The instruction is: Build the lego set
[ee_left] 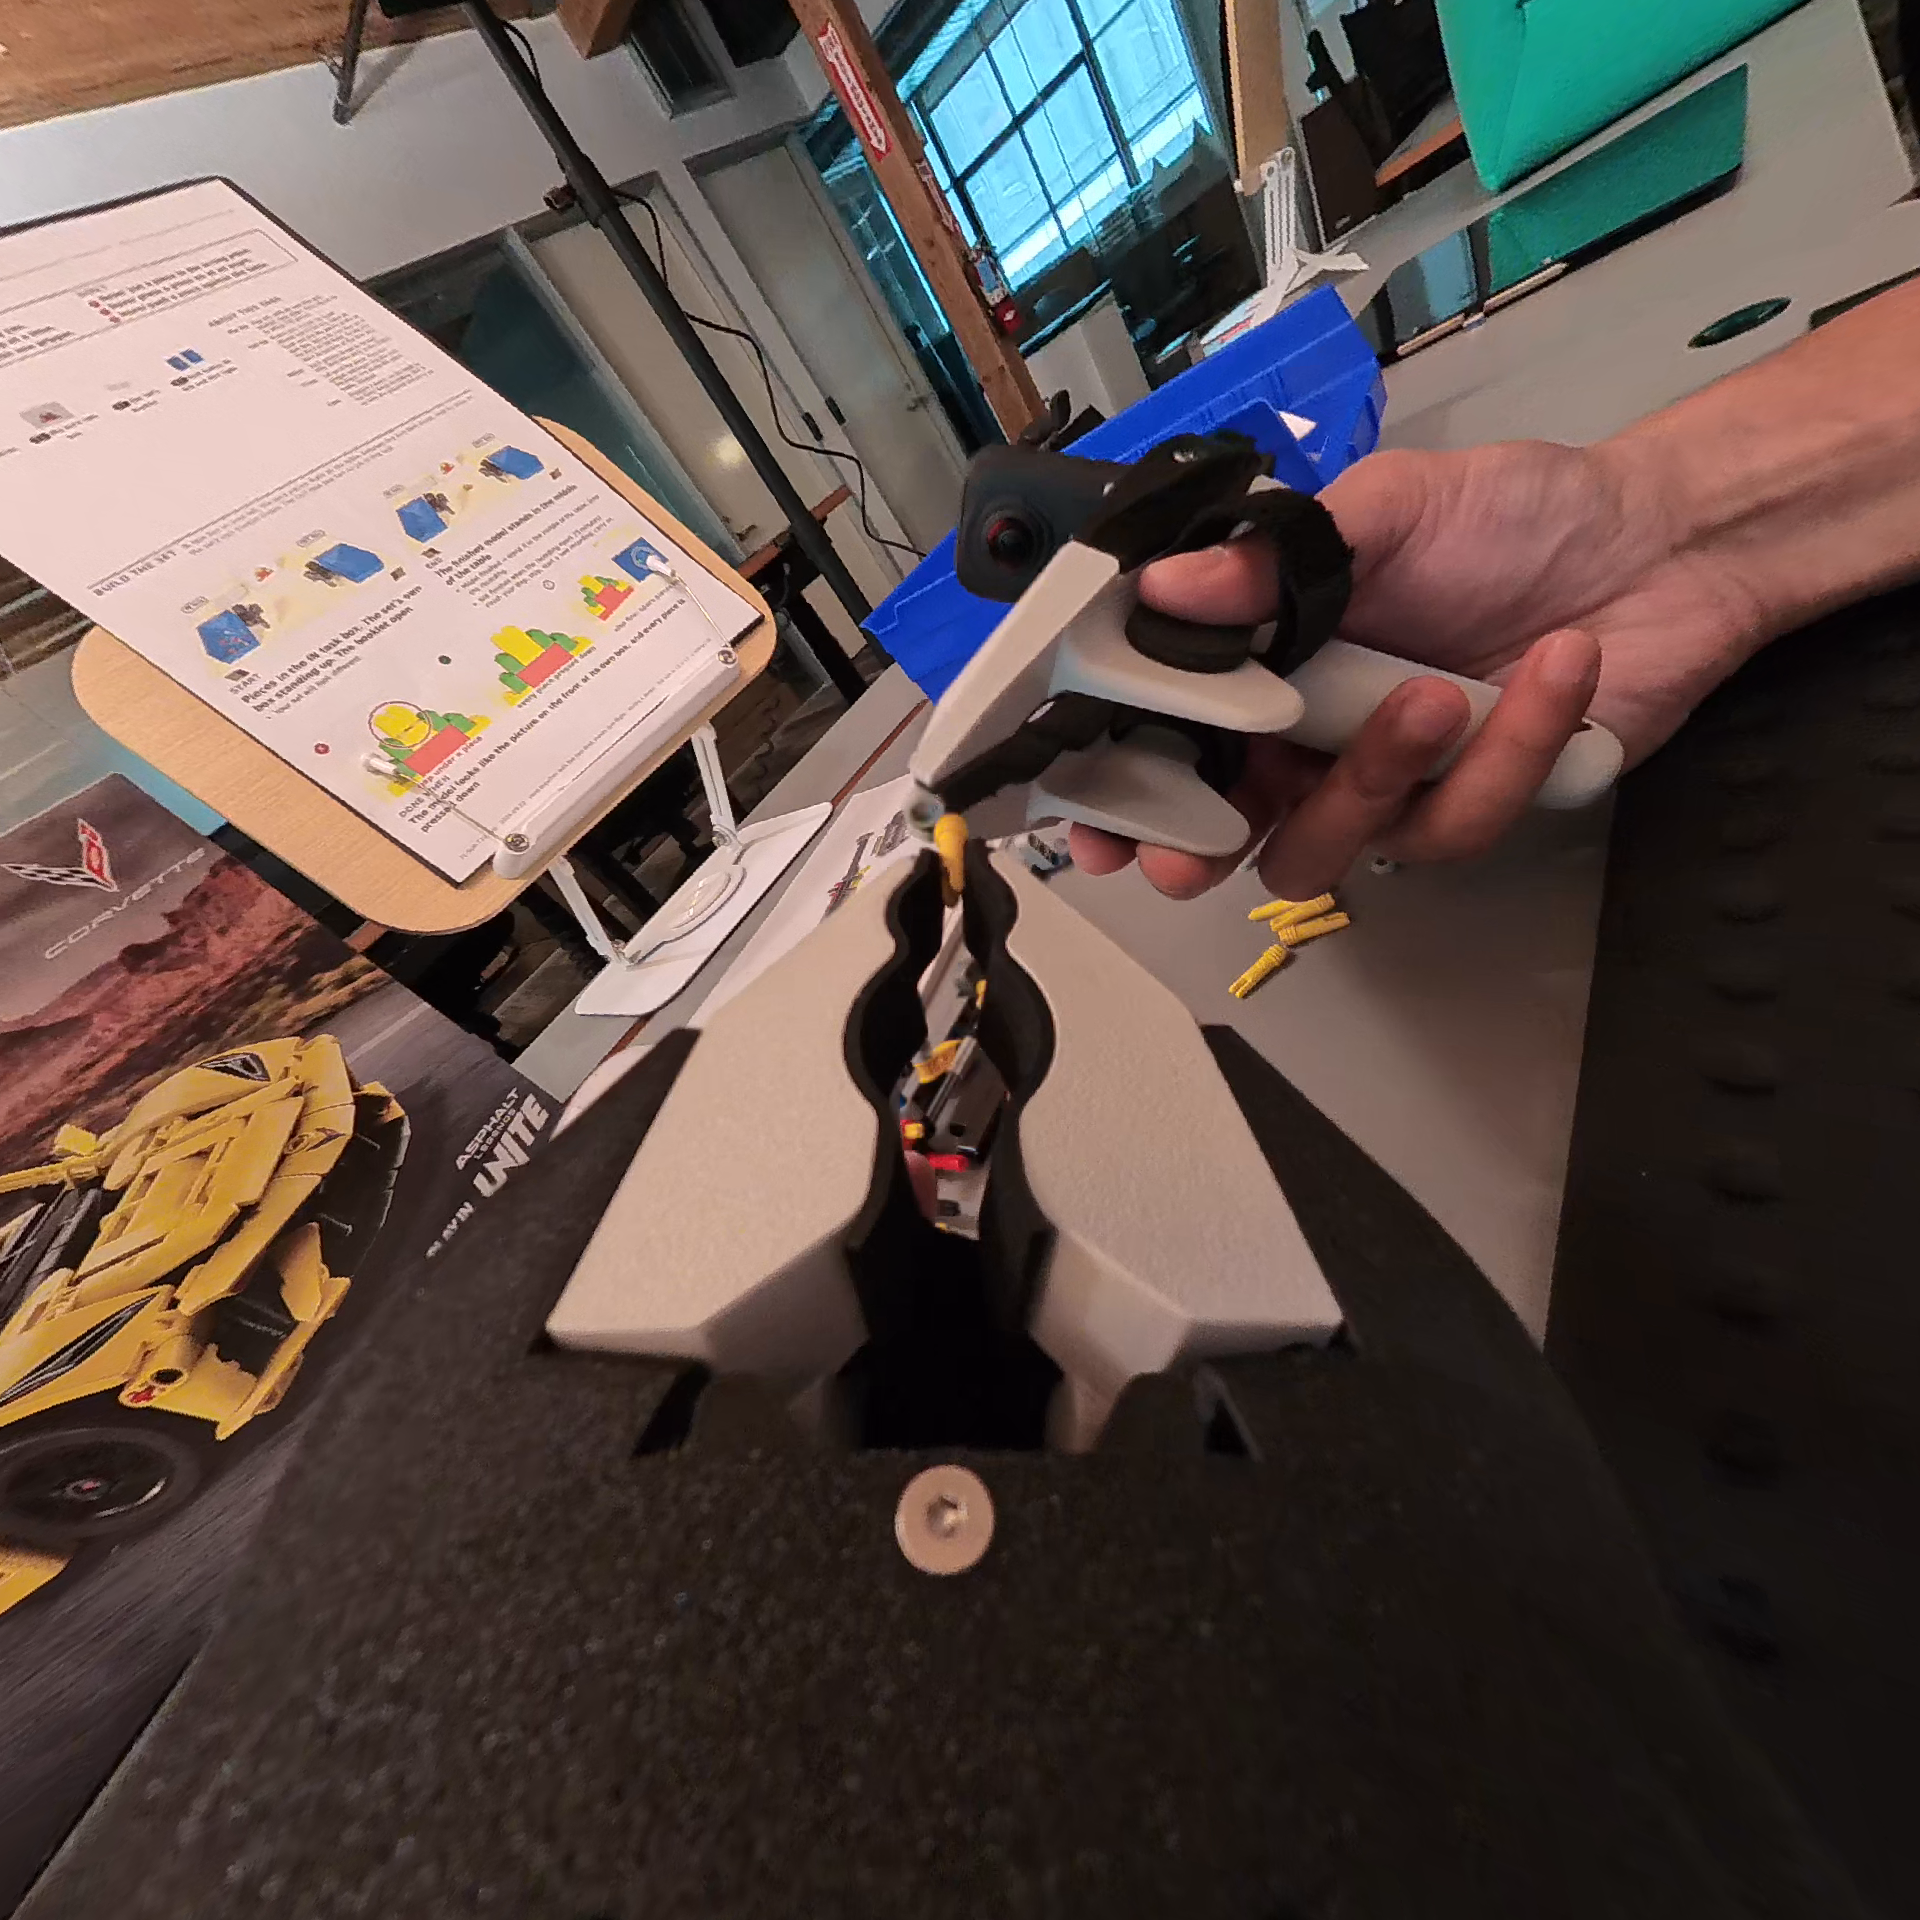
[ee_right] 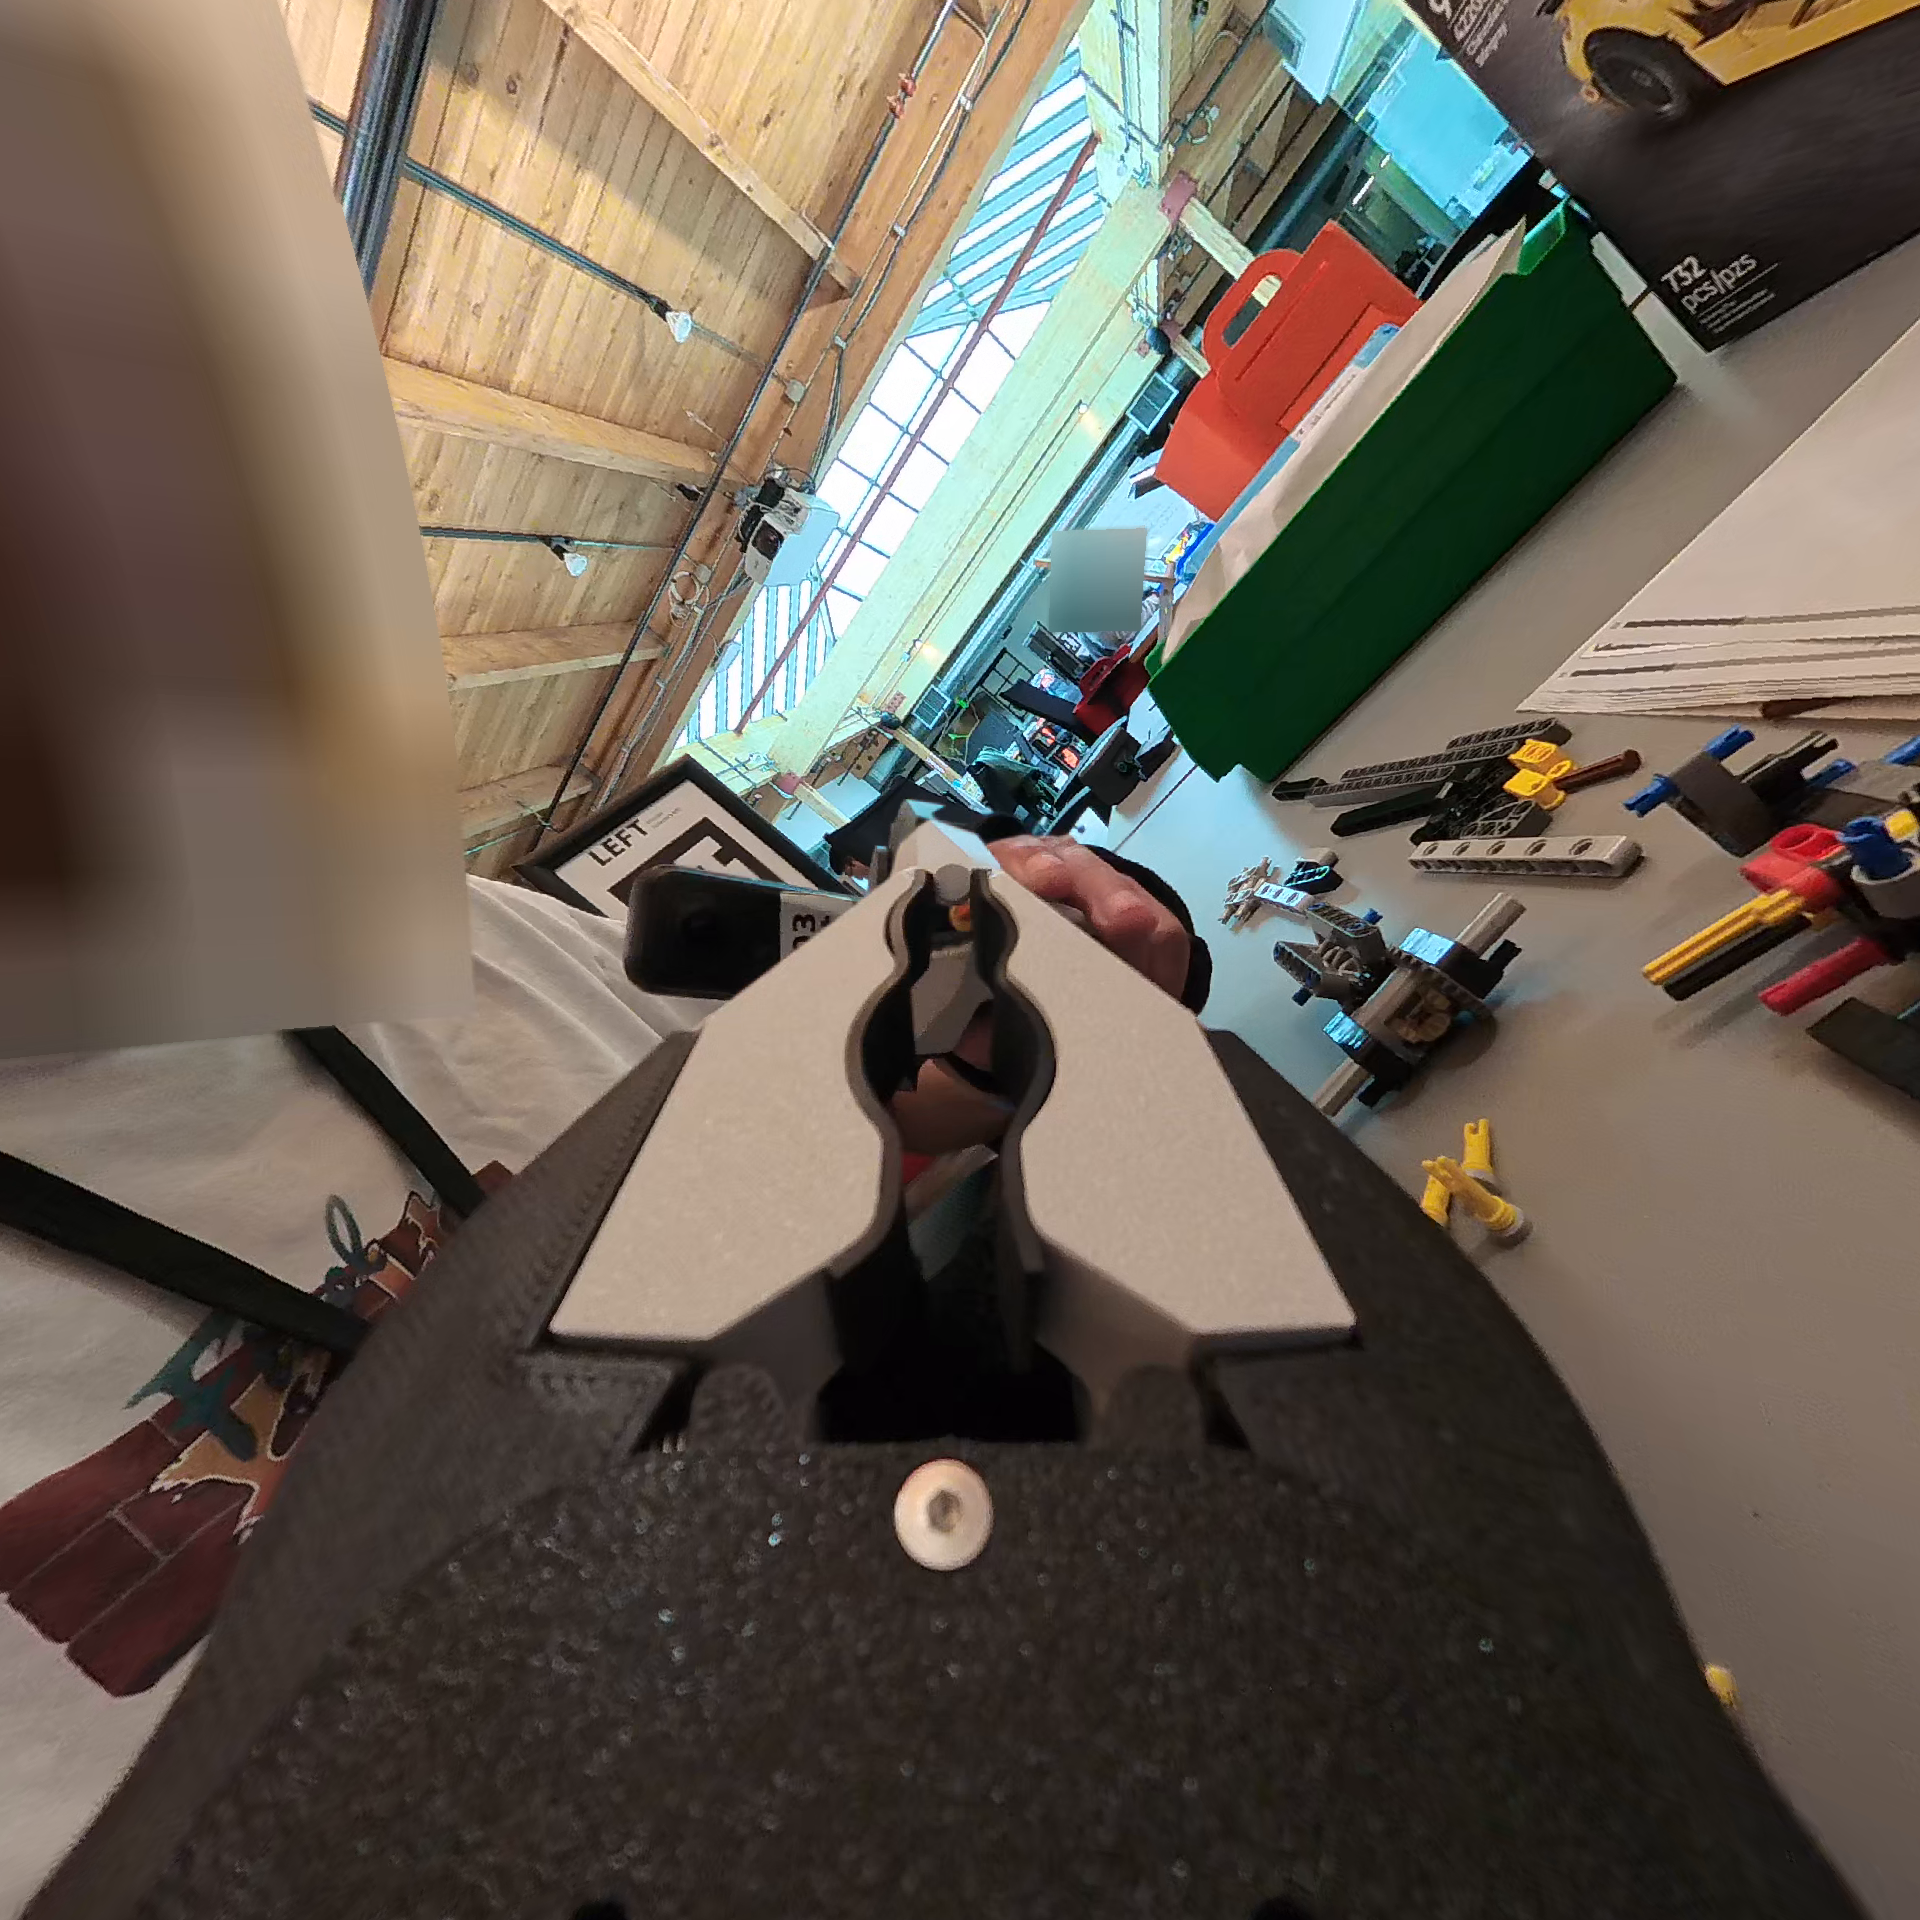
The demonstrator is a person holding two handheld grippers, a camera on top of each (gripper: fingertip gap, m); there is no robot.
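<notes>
Nearest the lens, the left gripper (ee_left: 951, 891) has its jaws pinched almost together on the lower end of a yellow pin (ee_left: 949, 857), held upright at the tips.

At eight o'clock in the left wrist view lies the set's box (ee_left: 208, 1195), pictured with a yellow car. At ten o'clock an instruction sheet (ee_left: 364, 520) leans on its stand. Meeting the pin from one o'clock, the right gripper (ee_left: 928, 805) is clenched on a small grey piece (ee_left: 918, 808), which touches the pin's top; the person's hand (ee_left: 1455, 644) squeezes its handle. A blue bin (ee_left: 1247, 416) stands behind, and loose yellow pins (ee_left: 1288, 935) lie on the grey table (ee_left: 1455, 1039) at three o'clock.

In the right wrist view, from two to three o'clock, several sub-assemblies rest well apart on the table: a dark beam frame (ee_right: 1455, 790), a geared axle unit (ee_right: 1392, 977) and a red, yellow and blue cluster (ee_right: 1818, 883), with a green bin (ee_right: 1403, 582) beyond.

Judging by this, the build is early — only small modules exist, none shaped like the car. The step in hand looks like joining pin to grey piece; nearly all the assembly is left.
</notes>
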